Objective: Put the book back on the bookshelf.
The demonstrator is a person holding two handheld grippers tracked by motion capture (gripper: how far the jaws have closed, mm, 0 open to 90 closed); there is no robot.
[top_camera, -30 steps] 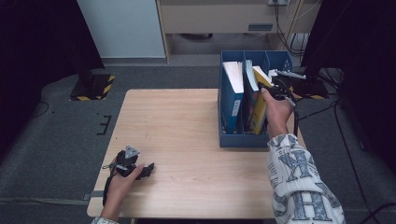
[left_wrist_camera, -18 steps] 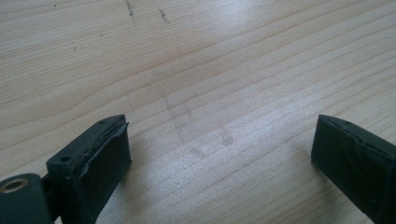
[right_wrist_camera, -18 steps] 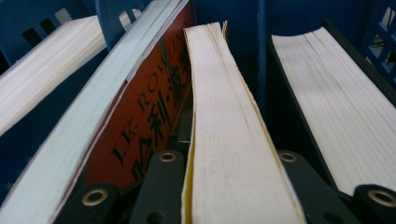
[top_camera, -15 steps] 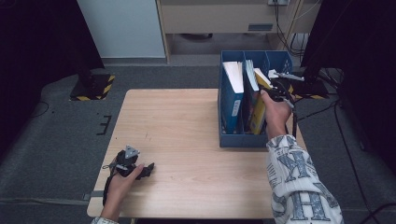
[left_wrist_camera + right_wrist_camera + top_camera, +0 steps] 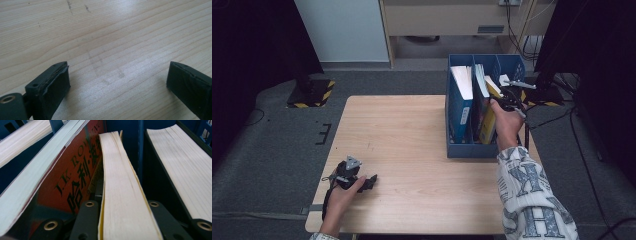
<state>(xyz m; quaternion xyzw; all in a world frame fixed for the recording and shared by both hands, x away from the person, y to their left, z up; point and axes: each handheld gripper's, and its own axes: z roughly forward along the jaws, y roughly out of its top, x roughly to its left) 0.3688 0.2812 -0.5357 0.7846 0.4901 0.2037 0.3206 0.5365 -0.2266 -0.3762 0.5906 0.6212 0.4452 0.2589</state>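
Right tool (image 5: 503,95): we record it closed on the yellow-edged book (image 5: 125,202), its two black jaws pressed to either side of the page block in the right gripper view. The book stands in the blue file rack (image 5: 472,150), in the rack's middle section, tilted, with its top edge raised above the rack wall in the high view. Just beside it in the same section we note a red-covered book (image 5: 75,177) with dark lettering on its cover, and past that a pale page block (image 5: 32,175). Across a blue divider (image 5: 138,150) we list a thick white-paged book (image 5: 185,167). The rack sits on the far right part of the wooden worktop (image 5: 412,145); the person's right hand (image 5: 507,122) and patterned sleeve (image 5: 527,195) reach up to it from the near edge. Left tool (image 5: 362,182): we record it wide, nothing between its jaws, resting low over bare wood near the worktop's near left corner, well apart from the rack, held in the left hand (image 5: 343,192).
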